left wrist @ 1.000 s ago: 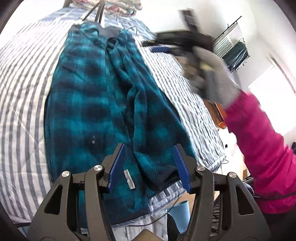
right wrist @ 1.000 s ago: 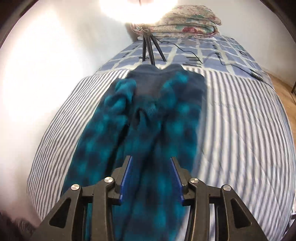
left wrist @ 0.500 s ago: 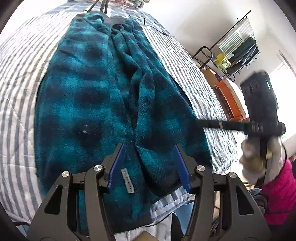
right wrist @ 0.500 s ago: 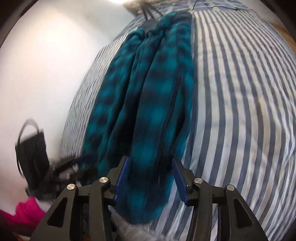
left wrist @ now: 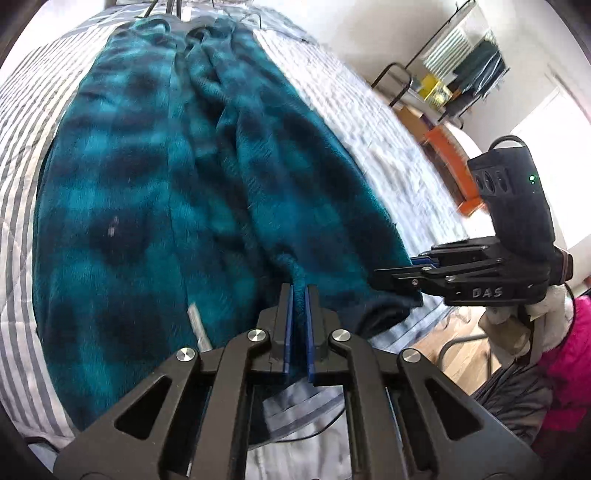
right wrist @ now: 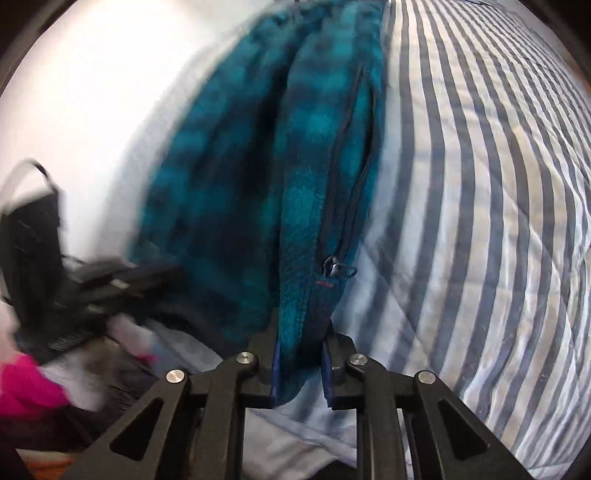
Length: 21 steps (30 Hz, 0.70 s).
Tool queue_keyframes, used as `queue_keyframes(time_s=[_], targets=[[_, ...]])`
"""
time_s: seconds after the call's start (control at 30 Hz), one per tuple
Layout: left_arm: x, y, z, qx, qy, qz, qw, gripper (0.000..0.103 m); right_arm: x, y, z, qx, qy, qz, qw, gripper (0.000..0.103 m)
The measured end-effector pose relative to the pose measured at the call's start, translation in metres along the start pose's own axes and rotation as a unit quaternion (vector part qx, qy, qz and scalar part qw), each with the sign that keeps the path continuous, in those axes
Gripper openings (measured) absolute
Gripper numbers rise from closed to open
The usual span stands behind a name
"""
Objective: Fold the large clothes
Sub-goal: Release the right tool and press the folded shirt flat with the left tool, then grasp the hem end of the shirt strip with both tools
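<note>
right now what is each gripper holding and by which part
Both grip the teal plaid fleece jacket at its near bottom hem: the left gripper pinches a fold, the right gripper the zipper-side corner.

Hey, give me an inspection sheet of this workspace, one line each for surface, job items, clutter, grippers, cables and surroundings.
Surface: bed with a blue and white striped quilt.
Job's things: teal plaid fleece garment spread lengthwise along the bed; a zipper pull shows near its bottom edge.
Clutter: tripod legs at the far end of the bed.
Grippers: left gripper shut on the hem; right gripper shut on the hem corner below the zipper.
Cables: a thin dark cable under the bed's near edge.
Surroundings: clothes rack, orange object, wooden floor.
</note>
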State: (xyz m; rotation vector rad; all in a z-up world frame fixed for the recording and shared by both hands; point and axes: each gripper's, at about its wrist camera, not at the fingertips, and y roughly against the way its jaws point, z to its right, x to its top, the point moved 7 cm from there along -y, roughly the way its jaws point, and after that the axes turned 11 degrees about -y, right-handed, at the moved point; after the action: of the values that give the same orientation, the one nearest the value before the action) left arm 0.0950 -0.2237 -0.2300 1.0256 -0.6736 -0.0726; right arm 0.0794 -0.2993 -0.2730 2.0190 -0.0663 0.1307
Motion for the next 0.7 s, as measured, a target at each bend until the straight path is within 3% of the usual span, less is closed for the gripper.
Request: queue_keyframes(time_s=[0.13,0.23,0.3,0.37,0.43,0.5,0.6,0.7], targets=[[-0.006,0.009,-0.002,-0.003,0.001,0.009,1.0,0.004,0.004,0.016,-0.013,-0.028,0.034,0.023,0.999,0.032],[-0.004,0.034,0.0,-0.027,0.001,0.035,0.999,0.004,0.009,0.046,-0.031,-0.049,0.081,0.075,0.993,0.034],[-0.003,0.048,-0.005,-0.023,0.0,0.049,0.9986,0.011,0.016,0.064,-0.043,-0.053,0.104,0.114,0.987,0.033],[-0.001,0.061,-0.016,-0.013,0.002,0.063,0.9979,0.035,0.03,0.075,-0.053,-0.056,0.111,0.141,0.982,0.031],[0.0,0.076,-0.032,0.007,0.011,0.079,0.9968,0.044,0.045,0.079,-0.062,-0.04,0.111,0.16,0.98,0.029],[0.002,0.088,-0.047,0.019,0.022,0.09,0.9955,0.044,0.066,0.069,-0.072,-0.041,0.112,0.174,0.978,0.024],[0.003,0.102,-0.072,0.036,0.051,0.104,0.9927,0.044,0.096,0.038,-0.08,-0.082,0.121,0.188,0.971,0.02],[0.0,0.115,-0.093,0.042,0.082,0.116,0.9891,0.044,0.128,0.005,-0.083,-0.077,0.092,0.175,0.977,0.018]])
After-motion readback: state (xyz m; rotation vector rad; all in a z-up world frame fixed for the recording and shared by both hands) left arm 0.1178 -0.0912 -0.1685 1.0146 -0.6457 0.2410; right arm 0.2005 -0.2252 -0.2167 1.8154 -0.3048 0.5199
